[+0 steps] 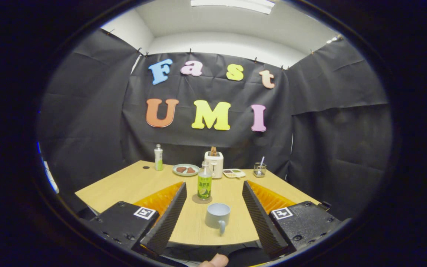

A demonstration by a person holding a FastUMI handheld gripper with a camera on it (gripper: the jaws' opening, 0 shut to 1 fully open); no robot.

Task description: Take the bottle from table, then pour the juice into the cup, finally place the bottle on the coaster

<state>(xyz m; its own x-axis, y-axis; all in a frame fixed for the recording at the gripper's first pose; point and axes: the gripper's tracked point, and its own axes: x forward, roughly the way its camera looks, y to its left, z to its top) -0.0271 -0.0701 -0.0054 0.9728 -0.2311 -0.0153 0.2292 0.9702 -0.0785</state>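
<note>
Green-labelled bottle (204, 182) parked upright on the coaster (202, 199), gripper (212, 191) hanging back with nothing in it.

The light wood table (124, 185) carries everything here: bottle and round coaster sit mid-table, and the pale blue cup (218, 216) is just in front of them, nearer the table's front edge, handle facing the camera. The gripper's fingers are spread wide, touching neither, with the cup and bottle in the gap between them. Along the back edge there's a second slim bottle (158, 157), a plate (186, 169) with brown food on it, a white toaster (214, 163), a small tray (234, 172) and a glass (259, 169) holding a straw or stick.
</note>
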